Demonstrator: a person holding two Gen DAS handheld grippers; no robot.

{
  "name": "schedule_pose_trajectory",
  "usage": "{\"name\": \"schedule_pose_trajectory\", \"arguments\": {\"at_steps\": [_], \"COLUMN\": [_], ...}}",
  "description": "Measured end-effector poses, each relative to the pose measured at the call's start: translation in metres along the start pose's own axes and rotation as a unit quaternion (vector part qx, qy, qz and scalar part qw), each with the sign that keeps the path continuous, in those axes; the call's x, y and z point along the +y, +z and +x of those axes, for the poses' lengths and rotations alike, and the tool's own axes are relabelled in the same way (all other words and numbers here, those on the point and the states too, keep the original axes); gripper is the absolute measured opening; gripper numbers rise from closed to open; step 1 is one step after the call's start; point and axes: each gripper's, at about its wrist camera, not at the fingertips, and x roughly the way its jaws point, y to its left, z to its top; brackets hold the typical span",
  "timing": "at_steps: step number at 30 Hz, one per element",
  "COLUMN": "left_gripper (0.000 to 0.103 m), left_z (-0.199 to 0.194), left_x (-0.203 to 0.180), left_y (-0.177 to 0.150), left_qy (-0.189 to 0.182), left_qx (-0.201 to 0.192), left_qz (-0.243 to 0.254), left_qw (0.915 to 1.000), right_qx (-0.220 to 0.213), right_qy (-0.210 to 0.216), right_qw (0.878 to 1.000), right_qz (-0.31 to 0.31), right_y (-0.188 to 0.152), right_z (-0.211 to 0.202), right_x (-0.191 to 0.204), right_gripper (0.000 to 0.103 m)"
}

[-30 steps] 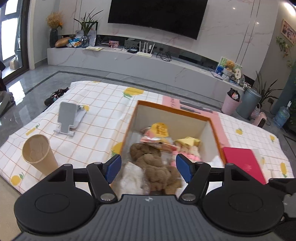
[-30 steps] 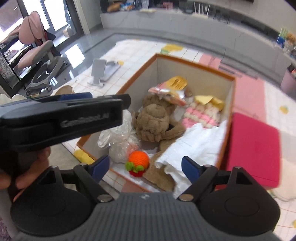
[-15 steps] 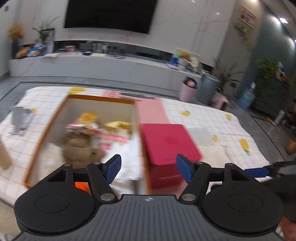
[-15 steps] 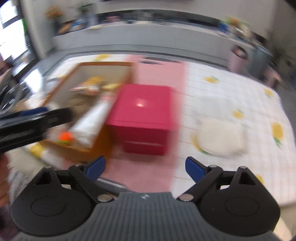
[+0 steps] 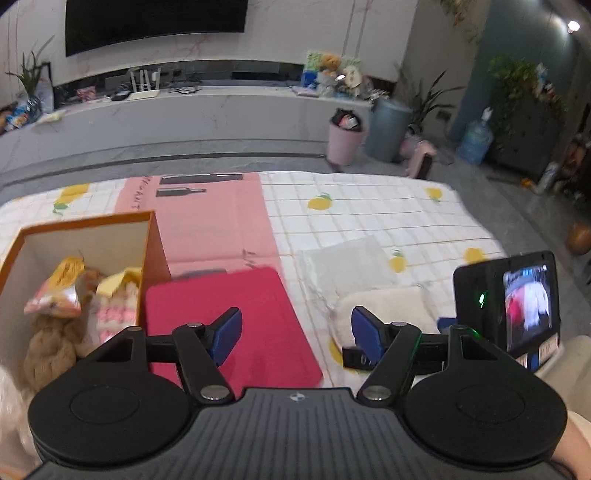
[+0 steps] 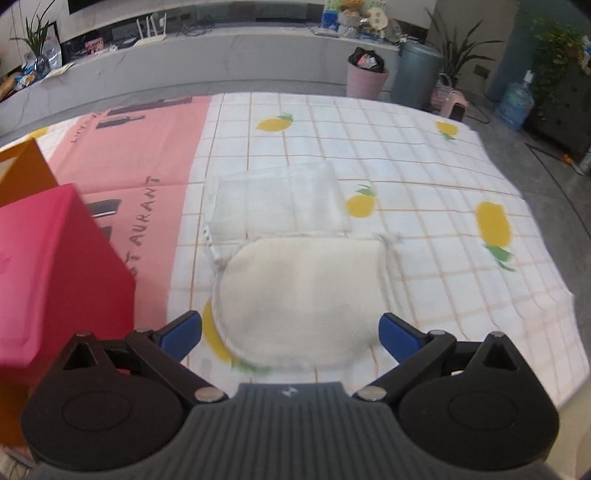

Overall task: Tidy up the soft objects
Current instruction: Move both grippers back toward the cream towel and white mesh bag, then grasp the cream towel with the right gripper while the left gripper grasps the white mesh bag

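Both tongs hold nothing: the right tongs (image 6: 290, 334) are opening wide above a cream soft pouch (image 6: 303, 295), and the left tongs (image 5: 296, 334) stand apart over the red box (image 5: 229, 314). Several plush toys already lie in the orange box (image 5: 92, 225). On the checked cloth (image 6: 424, 166) the pouch and a white mesh bag (image 6: 277, 195) remain to be put away, I think.

Pretty sure I'm steering around someone's living room: wall-mounted TV (image 5: 155, 26) at 11 o'clock, long marble media ledge (image 5: 184, 110) under it, houseplants (image 5: 428, 99) at 1, pink bin (image 5: 345, 142), lemon-print cloth (image 6: 406, 166) up front.
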Motion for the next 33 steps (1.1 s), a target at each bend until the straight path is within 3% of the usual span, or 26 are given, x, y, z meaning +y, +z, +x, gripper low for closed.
{"name": "schedule_pose_trajectory", "arguments": {"at_steps": [7,12,15,20,25,27,28,30,33], "left_gripper": [0.08,0.08,0.08,0.08,0.08,0.08,0.08,0.086,0.087], "left_z": [0.069,0.108,0.134,0.176,0.206,0.217,0.22,0.225,0.232], "left_x": [-0.021,-0.036,-0.049,-0.072,-0.078,-0.076,-0.073,-0.072,-0.076], "left_y": [0.038,0.055,0.063,0.071,0.075,0.076,0.075,0.077,0.079], "left_qy": [0.039,0.092,0.082,0.013,0.01,0.004,-0.004,-0.024,-0.009], "left_qx": [0.045,0.048,0.07,0.12,0.145,0.163,0.166,0.167,0.166], "left_qz": [0.033,0.033,0.027,0.01,-0.006,-0.009,-0.013,-0.011,0.012], "left_qw": [0.9977,0.994,0.9938,0.9926,0.9893,0.9866,0.986,0.9855,0.986], "right_qx": [0.024,0.013,0.017,0.01,0.028,0.032,0.033,0.032,0.035], "right_qy": [0.055,0.027,0.034,0.026,0.032,0.04,0.038,0.042,0.043], "right_qw": [0.997,0.999,0.998,0.999,0.999,0.998,0.999,0.999,0.998], "right_qz": [0.041,0.037,0.051,0.033,0.026,0.02,0.013,0.002,0.004], "right_y": [0.008,0.008,0.014,0.012,0.013,0.014,0.014,0.012,0.013], "right_z": [0.051,0.07,0.069,0.074,0.075,0.072,0.07,0.066,0.063], "right_x": [-0.005,-0.008,-0.019,-0.036,-0.056,-0.063,-0.065,-0.071,-0.081], "right_gripper": [0.1,0.1,0.1,0.101,0.1,0.093,0.084,0.074,0.056]}}
